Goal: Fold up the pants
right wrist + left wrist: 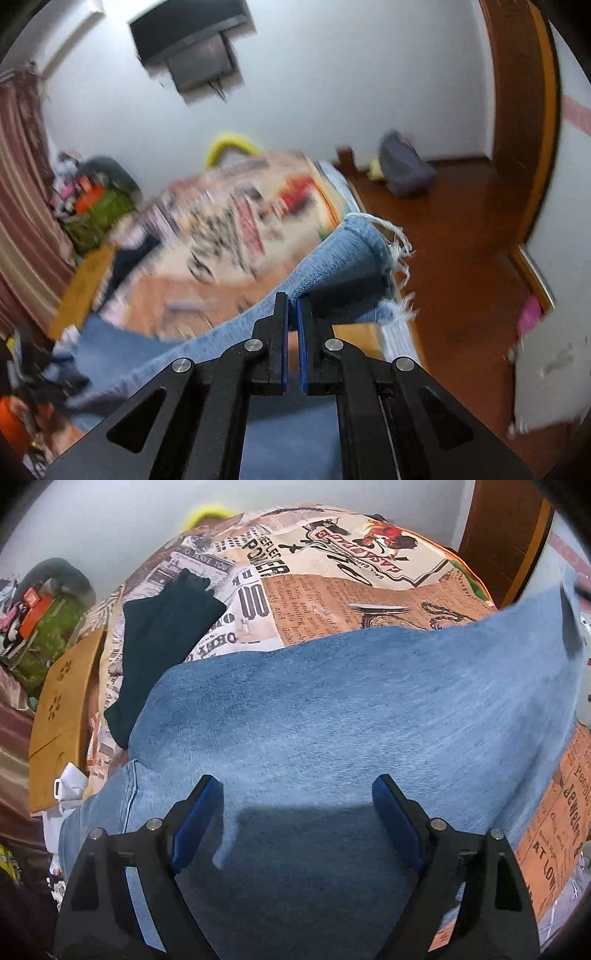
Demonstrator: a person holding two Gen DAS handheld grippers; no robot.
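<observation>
The light-blue jeans (pixel 332 709) are spread over the newspaper-print bedspread (pixel 332 590). Their frayed hem (pixel 384 258) is pinched by the right gripper (pixel 292 314); the left gripper (pixel 297 790) is held spread above the denim.

The pants (pixel 332 709) are light-blue denim, matt, with a fine twill grain; their hem (pixel 391 251), above the right gripper (pixel 291 314), is frayed into loose white threads; the bedspread (pixel 332 590) under the pants is smooth printed cloth in newspaper patterns; left of the pants lies a dark, matt knit garment (pixel 162 638); the left gripper (pixel 297 794) has matt black plastic arms, blue pads and bright metal pins; the floor (pixel 461 258) right of the hem is glossy reddish wood.
</observation>
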